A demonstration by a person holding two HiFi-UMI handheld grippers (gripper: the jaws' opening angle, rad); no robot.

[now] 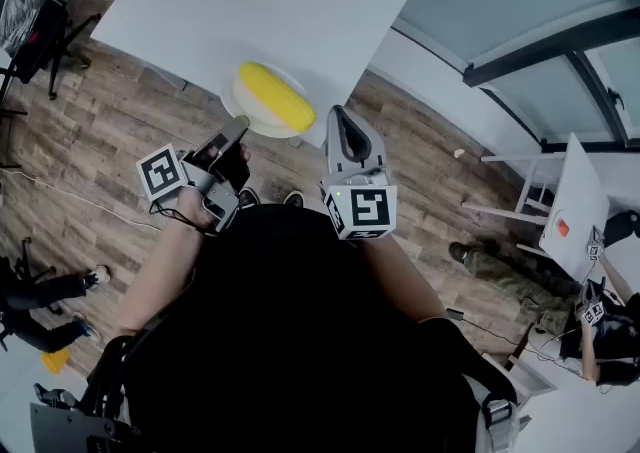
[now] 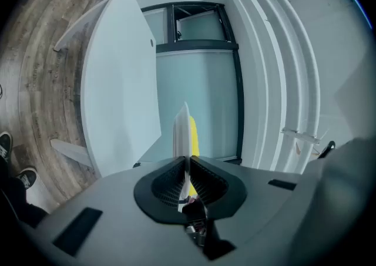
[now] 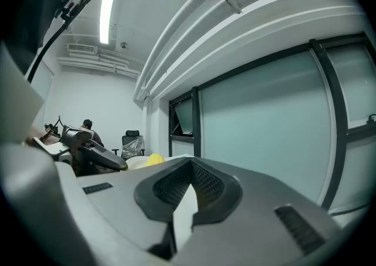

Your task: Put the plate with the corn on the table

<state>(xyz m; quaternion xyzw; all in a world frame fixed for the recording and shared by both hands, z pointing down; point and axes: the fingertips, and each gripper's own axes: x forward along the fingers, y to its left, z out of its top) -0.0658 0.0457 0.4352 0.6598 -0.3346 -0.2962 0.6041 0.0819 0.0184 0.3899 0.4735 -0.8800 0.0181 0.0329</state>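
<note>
A white plate (image 1: 248, 121) with a yellow corn cob (image 1: 275, 98) lies over the near edge of the white table (image 1: 230, 1); I cannot tell whether it rests on it. My left gripper (image 1: 238, 126) is shut on the plate's near left rim. My right gripper (image 1: 340, 116) is shut on its right rim. In the left gripper view the plate (image 2: 183, 130) stands edge-on between the jaws, with the corn (image 2: 193, 138) behind it. In the right gripper view the plate's rim (image 3: 187, 206) sits between the jaws, and the corn (image 3: 155, 158) shows just beyond.
Wooden floor (image 1: 90, 161) surrounds the table. An office chair (image 1: 35, 21) stands at the far left, and a person's legs (image 1: 50, 291) show at the lower left. Another desk (image 1: 575, 206) and a seated person (image 1: 600, 341) are at the right. A glass wall (image 2: 200, 83) lies beyond the table.
</note>
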